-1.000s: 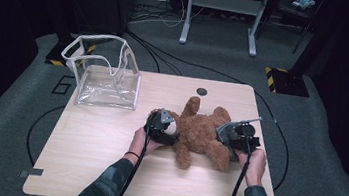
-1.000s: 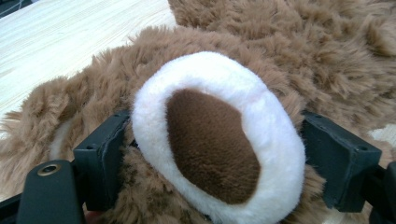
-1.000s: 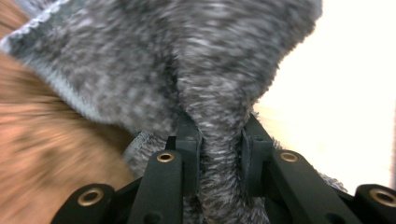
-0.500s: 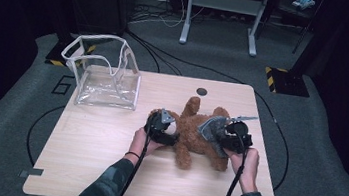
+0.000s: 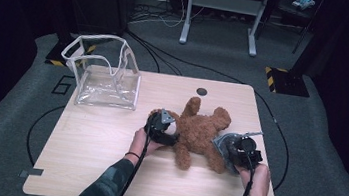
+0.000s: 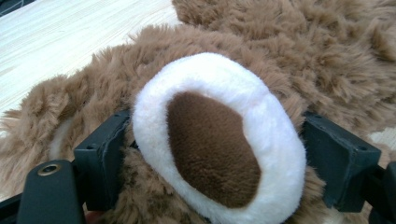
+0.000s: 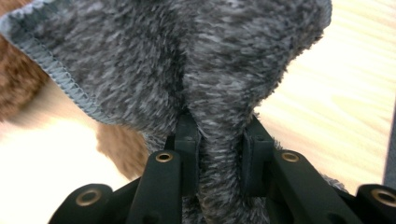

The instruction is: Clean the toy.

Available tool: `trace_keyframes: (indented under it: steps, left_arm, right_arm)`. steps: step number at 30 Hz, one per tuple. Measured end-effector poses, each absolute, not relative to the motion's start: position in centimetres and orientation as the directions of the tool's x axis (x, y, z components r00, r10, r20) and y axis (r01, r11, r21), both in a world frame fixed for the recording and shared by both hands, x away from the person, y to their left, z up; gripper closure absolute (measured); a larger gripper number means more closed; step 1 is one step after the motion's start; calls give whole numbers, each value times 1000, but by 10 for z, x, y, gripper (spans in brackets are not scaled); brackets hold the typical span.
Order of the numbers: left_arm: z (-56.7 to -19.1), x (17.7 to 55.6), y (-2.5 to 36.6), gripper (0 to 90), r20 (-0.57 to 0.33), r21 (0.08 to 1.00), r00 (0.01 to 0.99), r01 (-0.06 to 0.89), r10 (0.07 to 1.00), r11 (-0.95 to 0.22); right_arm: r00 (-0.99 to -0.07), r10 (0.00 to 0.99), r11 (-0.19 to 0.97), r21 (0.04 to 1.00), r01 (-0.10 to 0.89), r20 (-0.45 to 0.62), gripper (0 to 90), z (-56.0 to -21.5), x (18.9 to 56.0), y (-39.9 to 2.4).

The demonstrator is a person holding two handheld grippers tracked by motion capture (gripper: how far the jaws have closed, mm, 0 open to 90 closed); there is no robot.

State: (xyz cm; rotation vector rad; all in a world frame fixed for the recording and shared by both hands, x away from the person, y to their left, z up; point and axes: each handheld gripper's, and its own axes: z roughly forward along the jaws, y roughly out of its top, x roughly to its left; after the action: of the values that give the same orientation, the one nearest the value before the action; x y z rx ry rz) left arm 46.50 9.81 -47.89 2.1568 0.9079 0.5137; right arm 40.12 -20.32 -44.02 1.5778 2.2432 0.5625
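A brown teddy bear (image 5: pixel 203 132) lies on the wooden table (image 5: pixel 85 152), right of the middle. My left gripper (image 5: pixel 167 131) is at the bear's left side. In the left gripper view its jaws (image 6: pixel 219 144) stand wide and press on both sides of a white-rimmed brown paw (image 6: pixel 215 144). My right gripper (image 5: pixel 230 152) is at the bear's lower right, held in a hand. It (image 7: pixel 219 140) is shut on a fold of grey fleece cloth (image 7: pixel 187 60), which shows as a grey flap (image 5: pixel 223 145) against the bear.
A clear plastic bag (image 5: pixel 105 74) with a white rim stands open at the table's back left. A small dark round hole (image 5: pixel 202 91) sits near the far edge. Cables loop over the grey floor, and a metal stand (image 5: pixel 220 13) is behind the table.
My right gripper has moved right and toward the near edge, taking the grey cloth along. The left gripper and the bear have kept their place.
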Motion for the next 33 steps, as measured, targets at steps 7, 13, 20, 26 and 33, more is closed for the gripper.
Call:
trace_keyframes:
  steps: [7,13,20,26,33]
  left_arm:
    - [-479,465,98,178,75,755,672,445,737,-482]
    - [-479,465,98,178,78,752,673,445,736,-486]
    - [-479,465,99,179,73,754,675,444,734,-483]
    - [-479,465,99,178,70,756,671,447,739,-478]
    - [-479,466,98,178,77,752,668,448,740,-483]
  right_arm:
    - [-351,936,275,620,734,0,725,-406,395,-196]
    - [-399,917,322,626,710,-19,723,-408,411,-162]
    - [-337,941,263,574,776,25,725,-437,412,-181]
    - [-301,953,244,537,807,19,725,-450,395,-206]
    - [-340,940,241,635,734,37,722,-420,385,-194]
